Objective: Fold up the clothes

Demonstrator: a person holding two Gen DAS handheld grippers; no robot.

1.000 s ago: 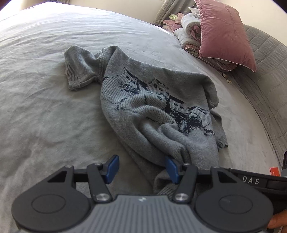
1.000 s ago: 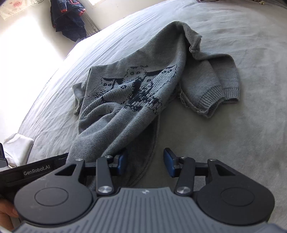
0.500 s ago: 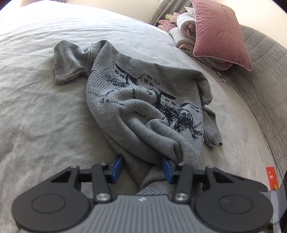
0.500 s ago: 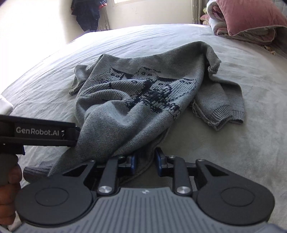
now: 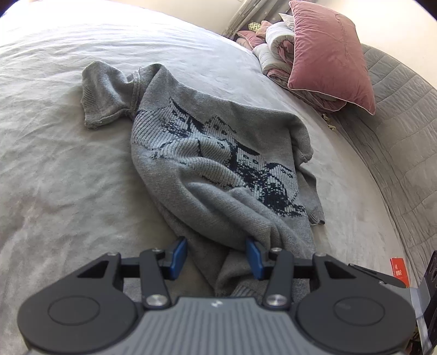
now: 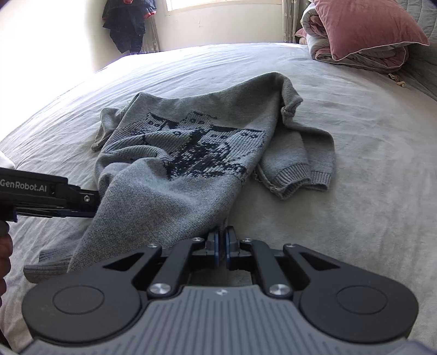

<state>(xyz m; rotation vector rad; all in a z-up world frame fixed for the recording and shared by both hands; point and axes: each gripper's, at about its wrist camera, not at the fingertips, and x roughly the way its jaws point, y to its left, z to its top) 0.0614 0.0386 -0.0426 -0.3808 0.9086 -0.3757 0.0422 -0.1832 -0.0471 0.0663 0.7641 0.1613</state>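
A grey knit sweater (image 5: 218,153) with a dark blue owl pattern lies crumpled on the grey bed (image 5: 54,163). One sleeve is bunched at its far left. My left gripper (image 5: 217,256) stands half open over the near hem; a thick fold of fabric lies between its blue pads without being squeezed. In the right wrist view the sweater (image 6: 177,169) spreads ahead, and my right gripper (image 6: 221,245) is shut on its thin lower side edge. The left gripper (image 6: 82,204) comes in from the left there, its tips hidden in the fold.
A pink pillow (image 5: 330,52) rests on folded quilts (image 5: 275,43) at the far right, beside a grey quilted headboard (image 5: 404,136). A red card (image 5: 400,270) lies near the right edge. Dark clothes (image 6: 125,24) hang by the window. A hand (image 6: 4,256) shows at the left edge.
My right gripper's jaws have closed on the sweater's edge and the wrist has rolled, swinging its view toward the pillows. The left jaws have narrowed a little around the hem fold.
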